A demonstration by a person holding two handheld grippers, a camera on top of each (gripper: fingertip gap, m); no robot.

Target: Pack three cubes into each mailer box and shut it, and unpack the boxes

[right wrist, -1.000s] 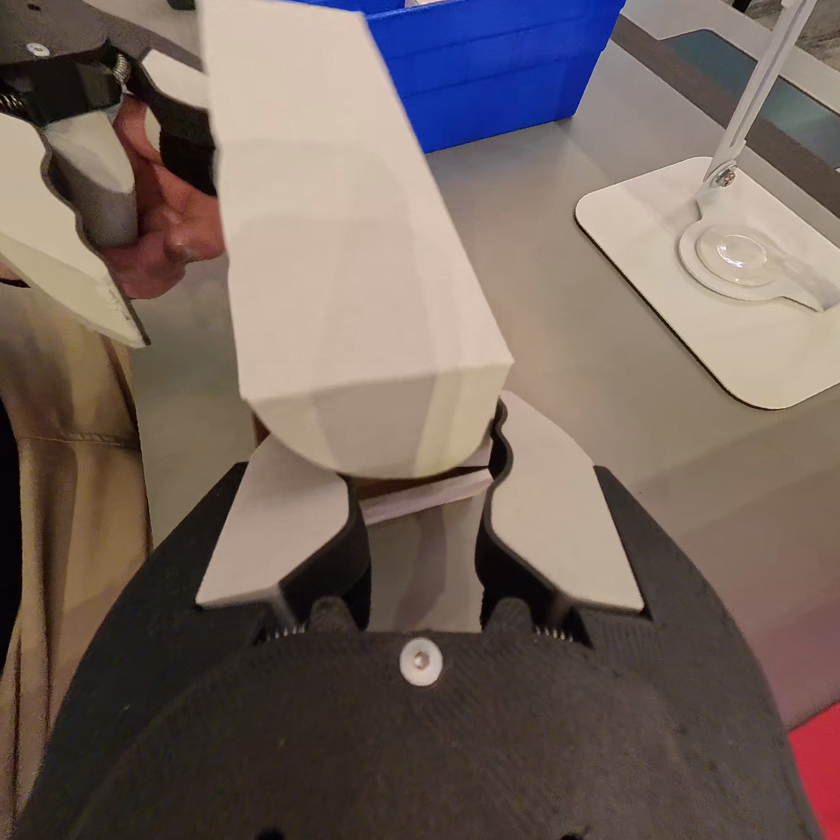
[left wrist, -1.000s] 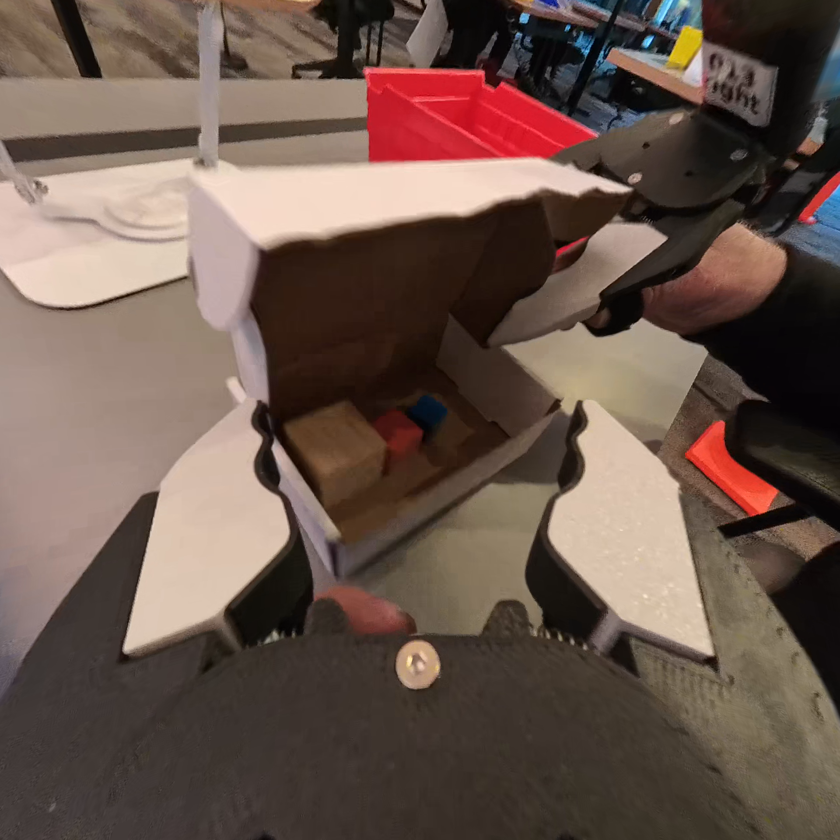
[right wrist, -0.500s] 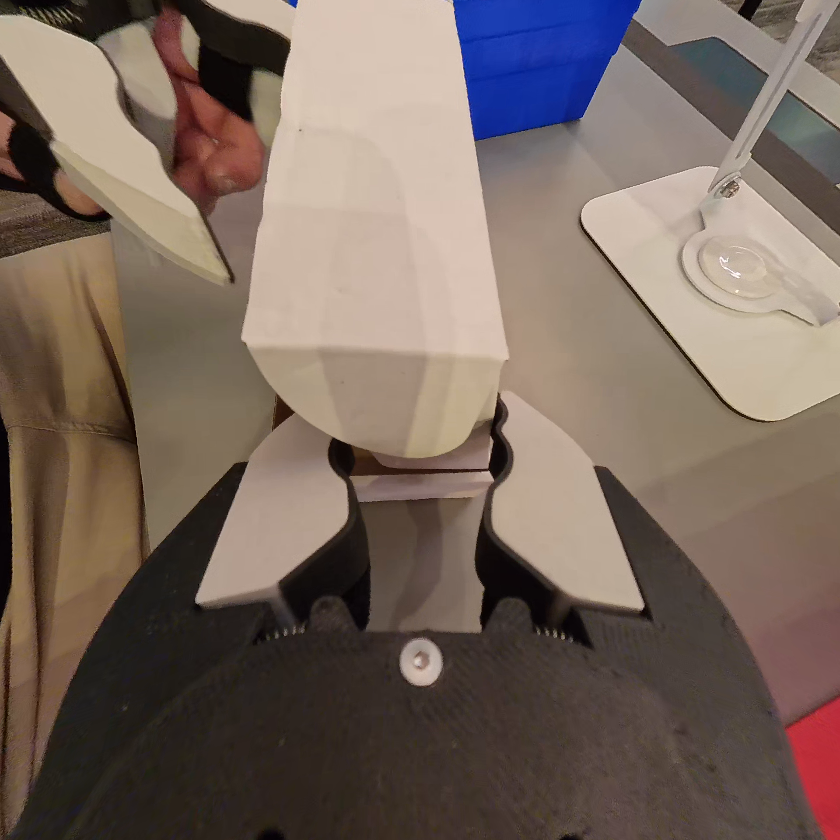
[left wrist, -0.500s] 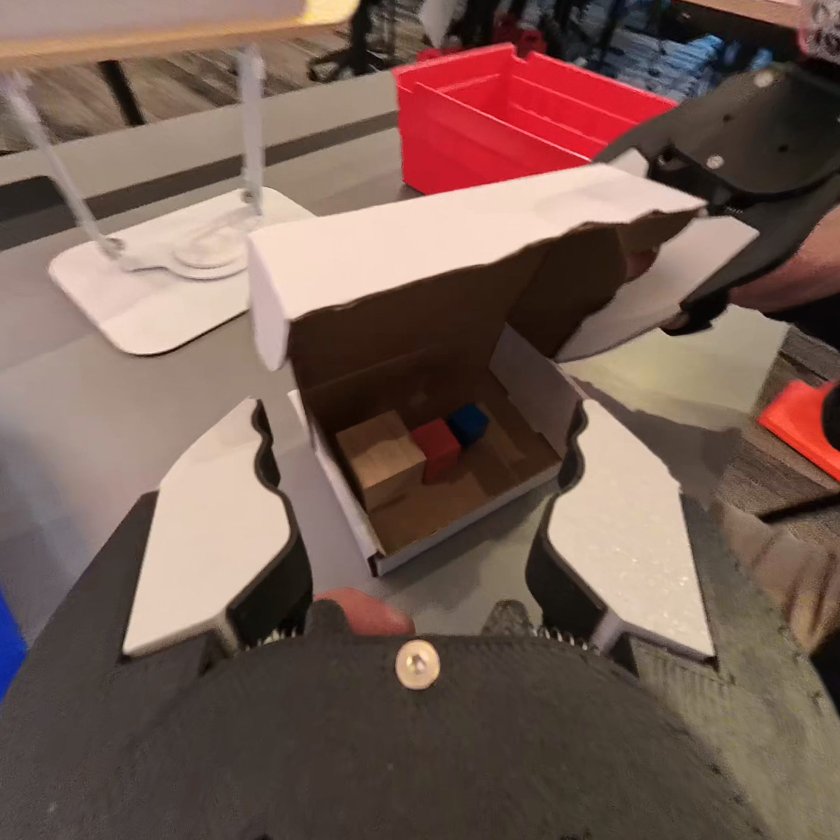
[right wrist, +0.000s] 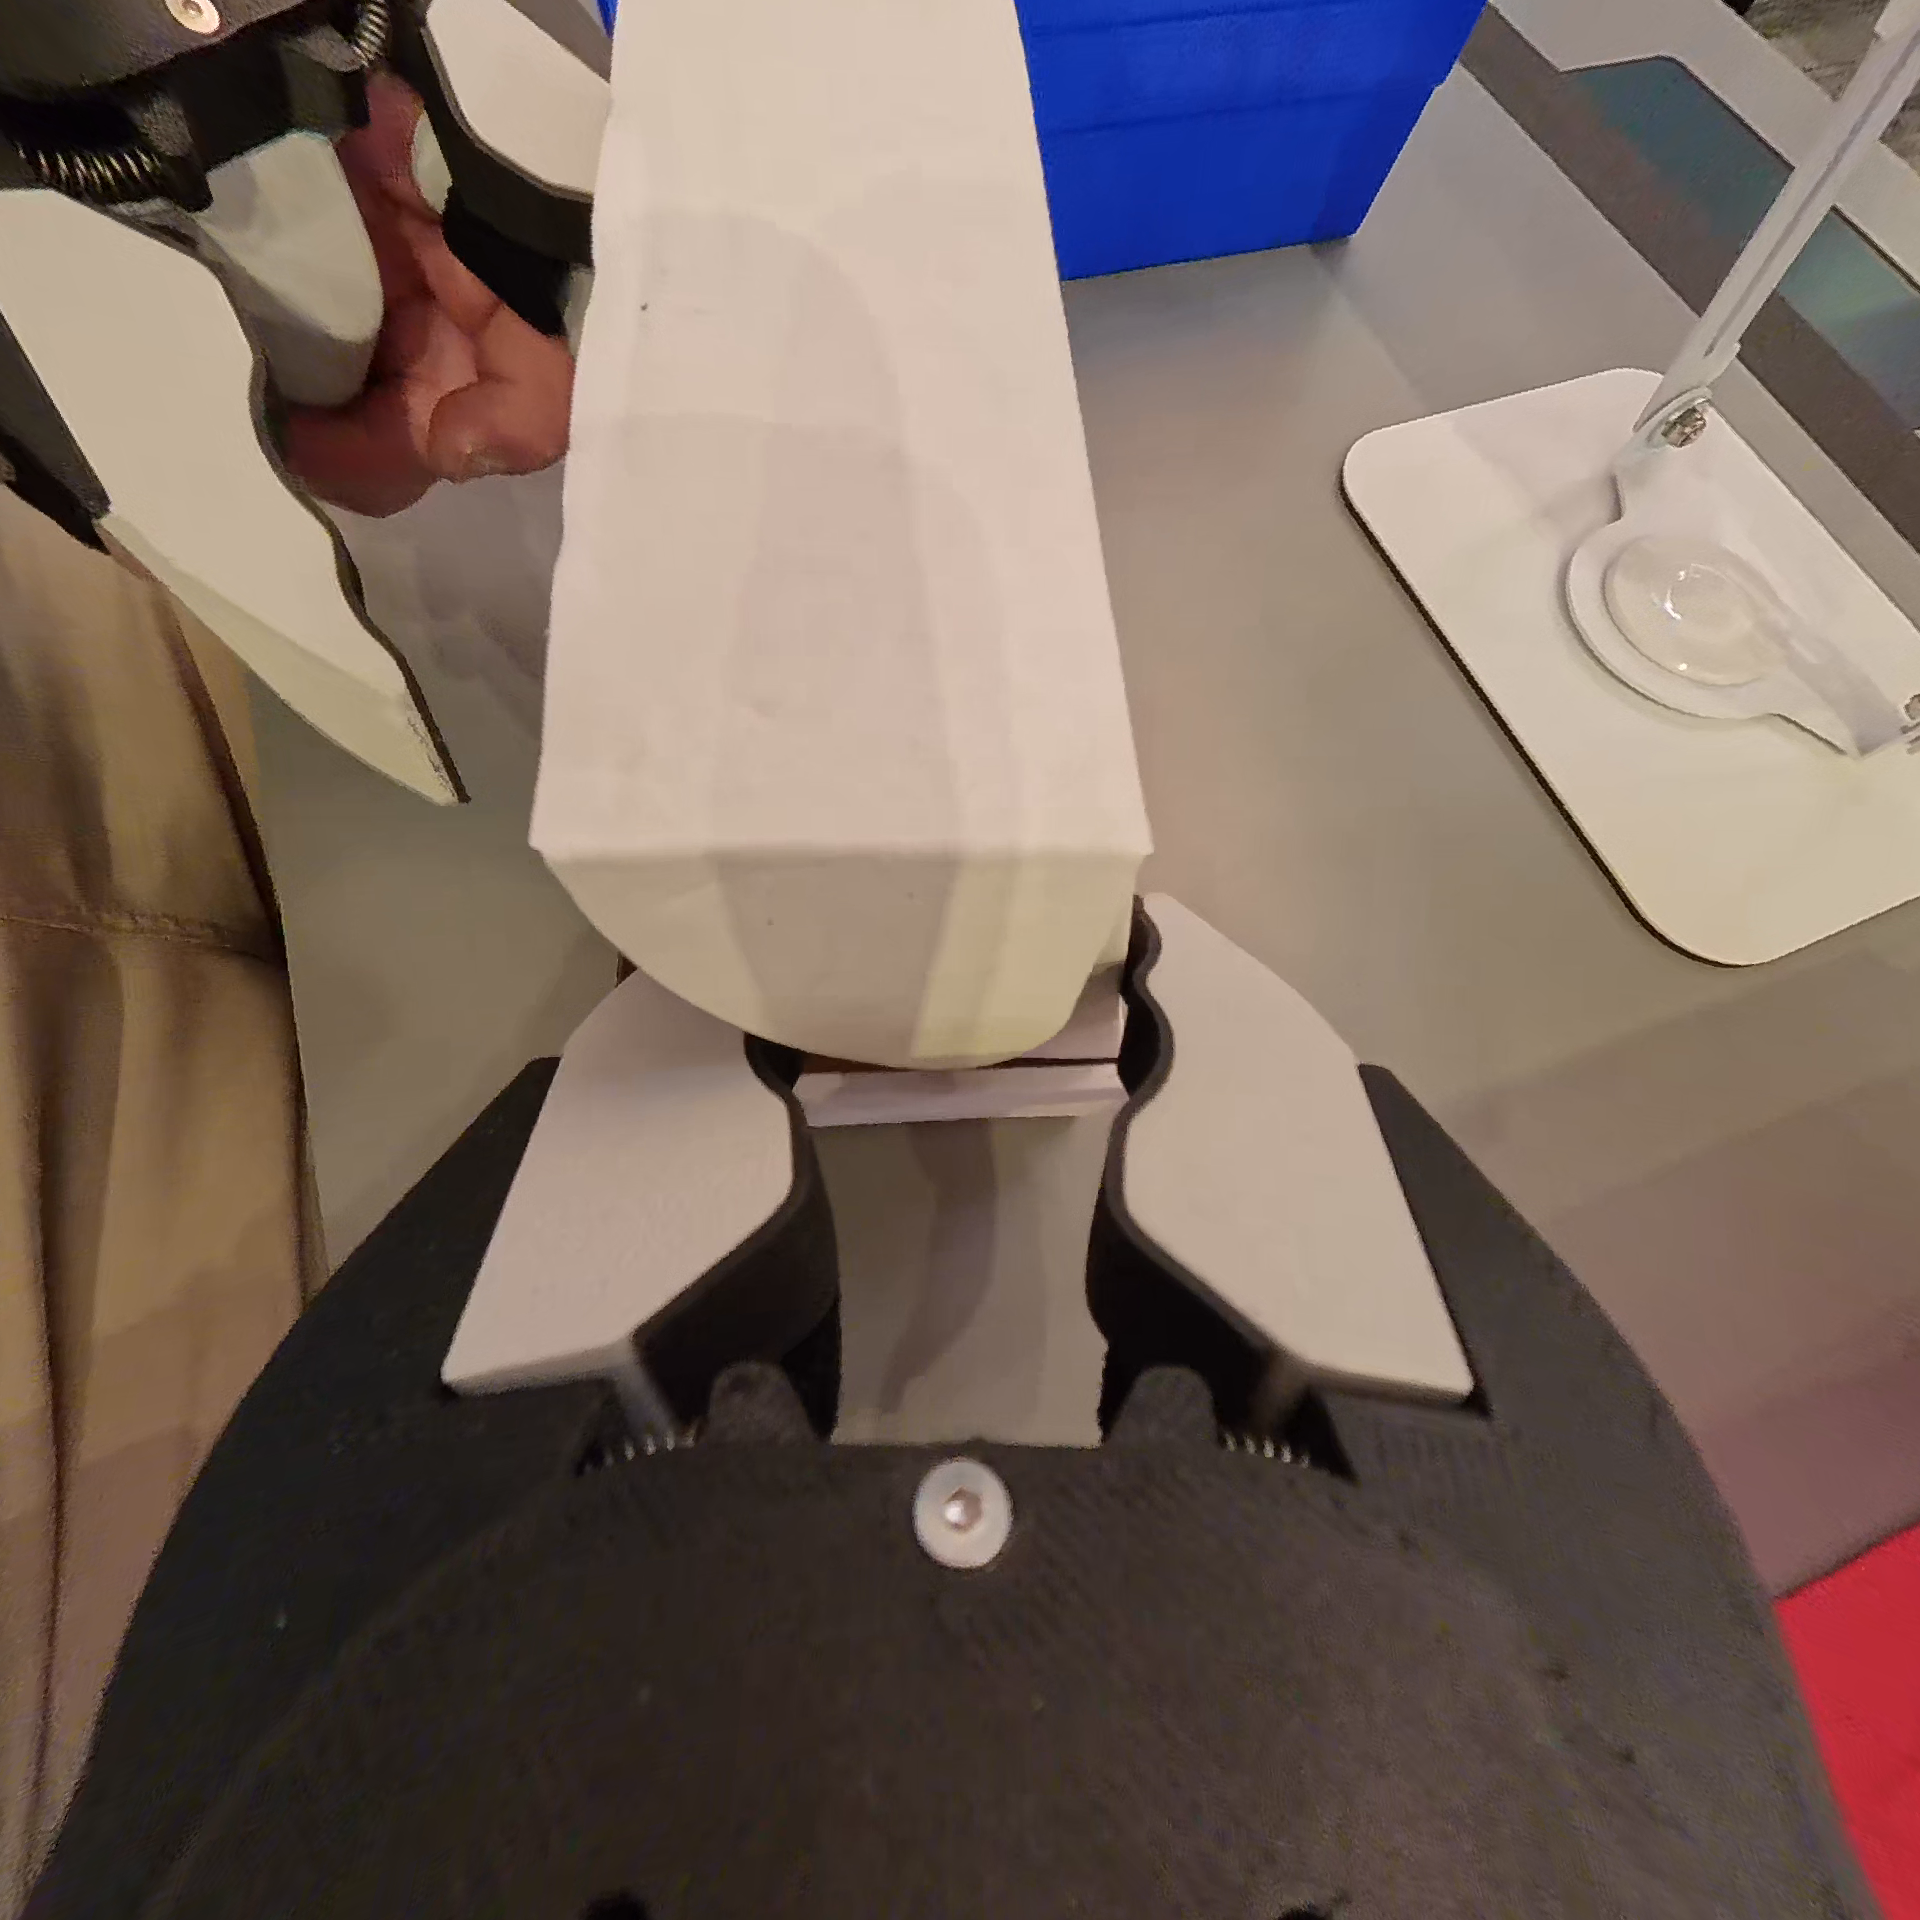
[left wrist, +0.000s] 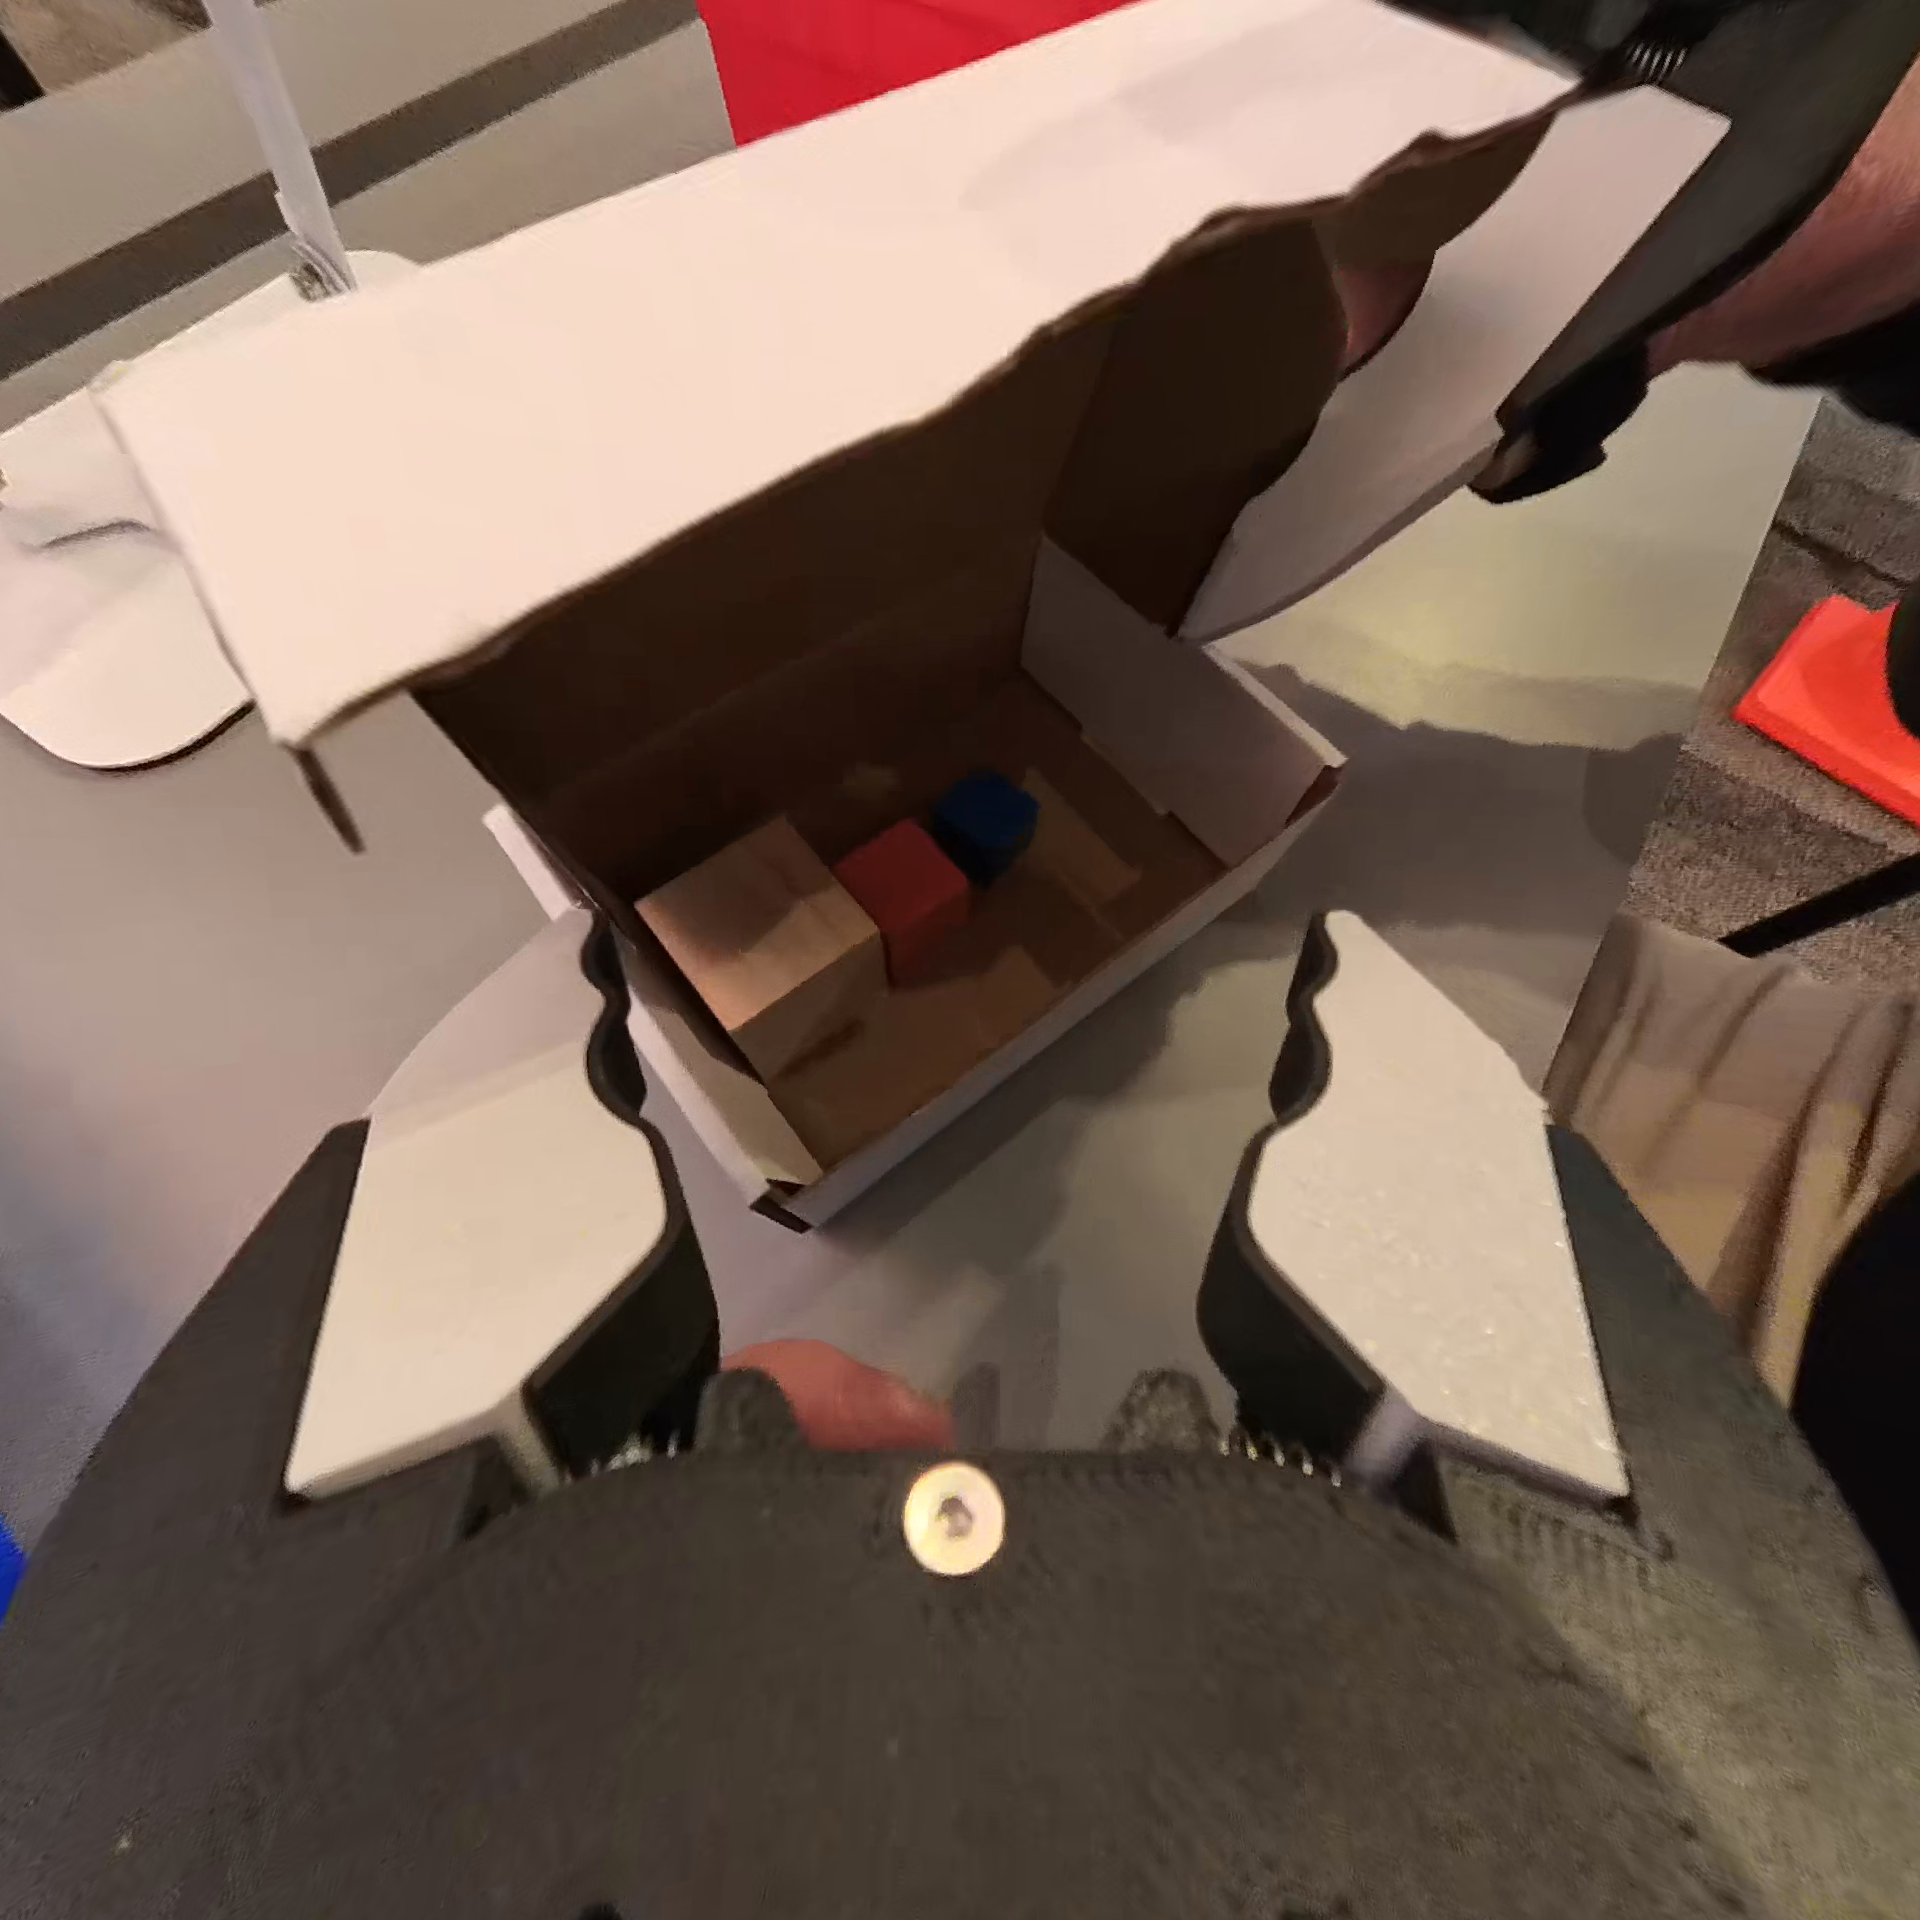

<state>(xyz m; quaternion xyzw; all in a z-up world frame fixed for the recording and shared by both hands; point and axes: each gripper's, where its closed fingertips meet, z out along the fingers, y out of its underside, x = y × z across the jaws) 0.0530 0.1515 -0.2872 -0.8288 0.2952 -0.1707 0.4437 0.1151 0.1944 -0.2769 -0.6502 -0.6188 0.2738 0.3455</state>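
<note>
The mailer box (left wrist: 1049, 1049) sits on the grey worktop (left wrist: 187, 997), near the edge where the person stands, and its lid (left wrist: 665, 395) is up. Inside I count three cubes in a row: a bare wooden cube (left wrist: 769, 945) nearest the left wall, a smaller red cube (left wrist: 914, 894) touching it, and a blue cube (left wrist: 987, 821) just behind that. So this box looks fully loaded.

The right tongs (right wrist: 961, 1039) are clamped on the lid's side flap (right wrist: 956, 1096), pinching the cardboard edge between both fingers and holding the lid raised. The left tongs (left wrist: 956, 1008) hover just in front of the box, jaws wide apart, gripping nothing, with the box's front corner lying between the fingertips (left wrist: 1340, 956).

Whether this is the end of packing or the start of unpacking, I can't tell from here. If packing, what's left on this box is folding the lid down and tucking it shut. If unpacking, all three cubes have yet to come out. A blue bin (right wrist: 1226, 135) stands toward the far edge, a red bin (left wrist: 883, 52) on the other side, and a white stand base (right wrist: 1662, 665) lies beyond the box.
</note>
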